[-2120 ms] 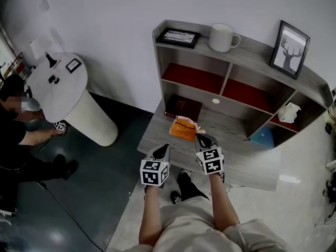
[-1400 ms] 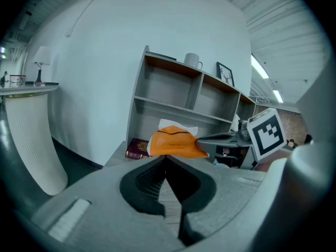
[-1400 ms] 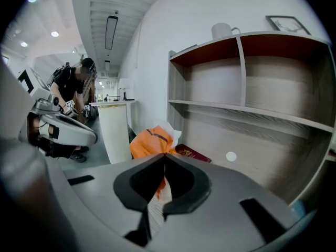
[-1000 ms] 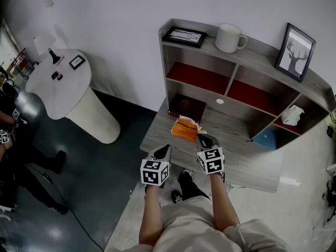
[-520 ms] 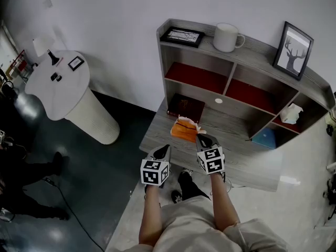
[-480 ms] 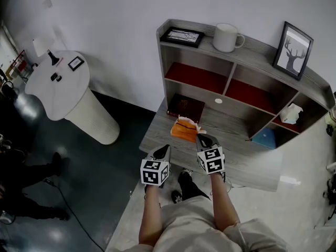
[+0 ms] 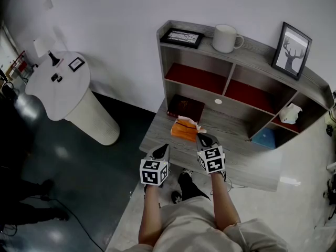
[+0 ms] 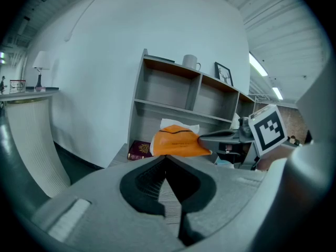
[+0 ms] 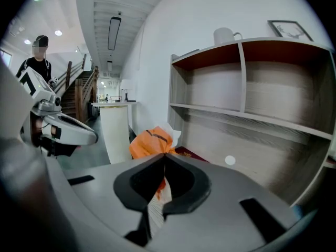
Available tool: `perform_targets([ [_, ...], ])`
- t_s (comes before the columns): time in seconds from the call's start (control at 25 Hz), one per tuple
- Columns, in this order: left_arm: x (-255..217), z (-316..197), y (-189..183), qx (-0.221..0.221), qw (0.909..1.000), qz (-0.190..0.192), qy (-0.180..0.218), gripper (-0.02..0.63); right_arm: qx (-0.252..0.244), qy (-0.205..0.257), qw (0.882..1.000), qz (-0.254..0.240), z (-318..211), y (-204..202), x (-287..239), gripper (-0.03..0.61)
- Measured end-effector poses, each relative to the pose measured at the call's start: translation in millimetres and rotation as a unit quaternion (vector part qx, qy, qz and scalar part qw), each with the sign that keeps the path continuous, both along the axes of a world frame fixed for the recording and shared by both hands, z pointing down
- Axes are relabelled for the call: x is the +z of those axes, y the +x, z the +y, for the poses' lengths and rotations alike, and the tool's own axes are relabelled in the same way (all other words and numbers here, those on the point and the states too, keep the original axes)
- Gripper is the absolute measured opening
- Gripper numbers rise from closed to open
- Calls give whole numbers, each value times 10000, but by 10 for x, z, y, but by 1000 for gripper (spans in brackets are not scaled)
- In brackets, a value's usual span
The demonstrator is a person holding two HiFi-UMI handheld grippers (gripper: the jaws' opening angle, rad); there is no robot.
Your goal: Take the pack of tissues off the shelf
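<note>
Right gripper (image 7: 202, 137): clamped on one edge of the pack of tissues (image 7: 182, 130) at its 11 o'clock, keeping it clear of the shelf (image 7: 226, 81).
Left gripper (image 7: 164, 148): closed, empty, unneeded.

Mug (image 7: 226, 38) atop shelf (image 7: 258, 57), book (image 7: 184, 108) on desk (image 7: 247, 164) — tissue pack (image 7: 183, 129) before it

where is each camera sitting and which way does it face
Head view: on the person's head, looking steeply down at the shelf; forearms, left gripper and right gripper show.
Left gripper view: on the left gripper, facing the shelf along its own shut jaws.
Right gripper view: on the right gripper, along jaws shut on the pack of tissues.
All share pack and shelf.
</note>
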State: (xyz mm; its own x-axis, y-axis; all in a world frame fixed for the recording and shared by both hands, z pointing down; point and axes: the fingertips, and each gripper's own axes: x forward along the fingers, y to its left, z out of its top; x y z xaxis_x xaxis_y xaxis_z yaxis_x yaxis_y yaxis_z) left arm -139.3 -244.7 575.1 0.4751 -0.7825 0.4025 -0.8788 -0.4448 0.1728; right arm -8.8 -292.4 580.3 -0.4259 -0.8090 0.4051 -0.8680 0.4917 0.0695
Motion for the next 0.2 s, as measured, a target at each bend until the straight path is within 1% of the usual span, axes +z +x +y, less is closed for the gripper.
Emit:
perform_targets([
  [0.2,-14,9,19,19,10000,-4,-23,8,15,1,10000,-24,9,8,-17,17],
])
